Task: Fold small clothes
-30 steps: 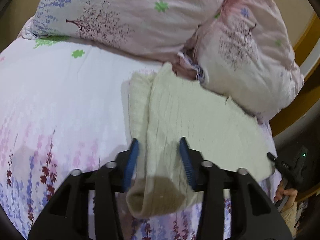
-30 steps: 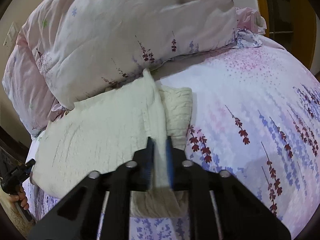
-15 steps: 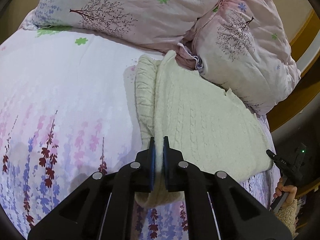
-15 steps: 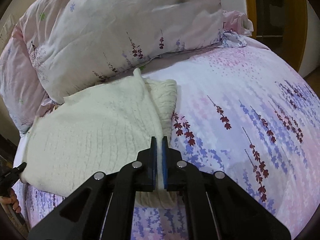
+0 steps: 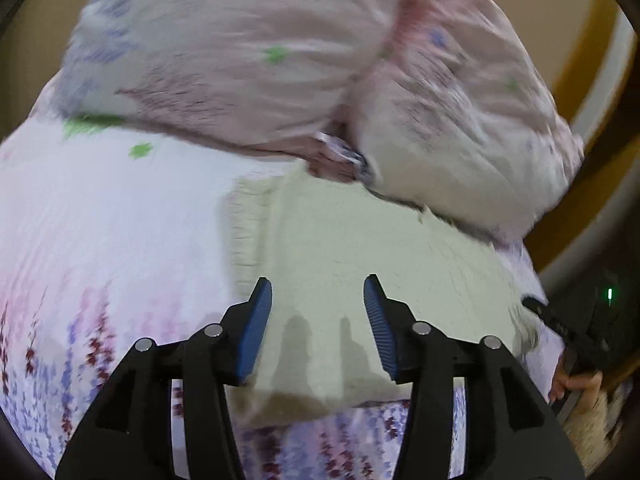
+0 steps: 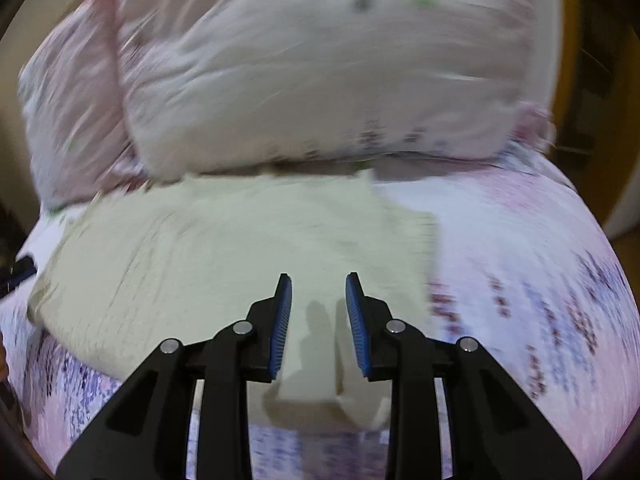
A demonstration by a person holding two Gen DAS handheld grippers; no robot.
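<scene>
Cream cable-knit is lying spread across the bed: the sweater [image 5: 344, 248] is resting flat on the floral sheet [image 5: 100, 220], reaching from the near edge of the bed back to the pillows. Its far edge is touching the two pink pillows [image 5: 248, 64] stacked at the head of the bed. One narrow ribbed strip is running along the sweater's side toward the middle of the bed; the other side is ending close to the side edge of the bed, beside the dark wooden frame [image 5: 592, 184].

I am holding my left gripper [image 5: 317, 292] above the near hem of the sweater, and its blue fingers [image 5: 256, 332] are spreading apart, standing fairly wide with only knit showing below the gap; nothing is pinched between them. I am holding my right gripper [image 6: 318, 292] over the same near hem, where a small fold of fabric [image 6: 332, 396] is bunching at the bed's near edge. Its fingers [image 6: 280, 328] are also opening, narrower than the left pair, and the pads are standing clear of the cloth.

Both views are smearing with motion. In the left view my right hand [image 5: 576, 384] is gripping the black handle of the other tool at the side edge of the bed.
</scene>
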